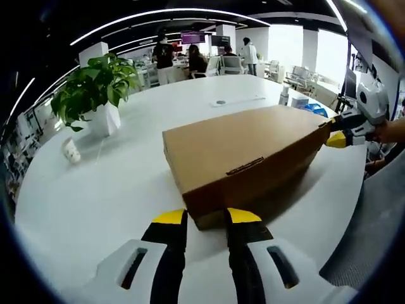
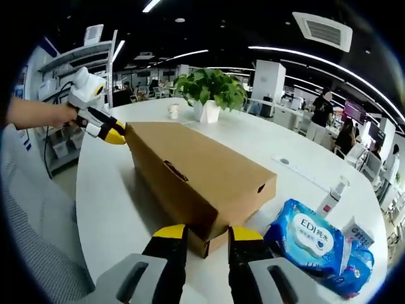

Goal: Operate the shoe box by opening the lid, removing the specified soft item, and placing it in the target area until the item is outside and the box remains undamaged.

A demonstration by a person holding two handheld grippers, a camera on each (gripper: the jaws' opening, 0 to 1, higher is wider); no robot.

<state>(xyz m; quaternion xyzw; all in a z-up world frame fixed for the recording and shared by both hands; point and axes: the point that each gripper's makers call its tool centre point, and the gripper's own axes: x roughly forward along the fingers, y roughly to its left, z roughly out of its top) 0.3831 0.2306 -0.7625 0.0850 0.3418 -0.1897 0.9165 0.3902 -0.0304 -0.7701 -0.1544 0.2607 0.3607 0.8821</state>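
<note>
The left gripper [image 1: 206, 218] is sitting at one short end of the shoe box [image 1: 243, 155], its two yellow-tipped jaws standing a narrow gap apart, gripping nothing, with the box's low corner just ahead of them. The right gripper [image 2: 207, 235] is sitting at the opposite short end, its jaws likewise parted a little and holding nothing, the tips just beside the box's near corner. In the left gripper view the right gripper is reaching in from the right, its yellow tip meeting the box's far corner; in the right gripper view the left gripper is touching the far corner in the same way.

The one shoe box is lying flat on the round white table [image 1: 101, 190] with its lid closed; it is plain brown cardboard with a slot in the side and a small round hole at the end, and carrying no print that can be read.

Just beside the box in the right gripper view, a blue soft pack of wipes [image 2: 316, 244] is lying, its oval label reading "EDI" with smaller characters too small to read. A white spray bottle [image 2: 332, 197] is standing behind it.

One potted plant [image 1: 98, 92] in a white pot and one small paper cup [image 1: 71, 151] are standing well apart from the box, leaving open tabletop between. The table edge is running close behind each gripper.
</note>
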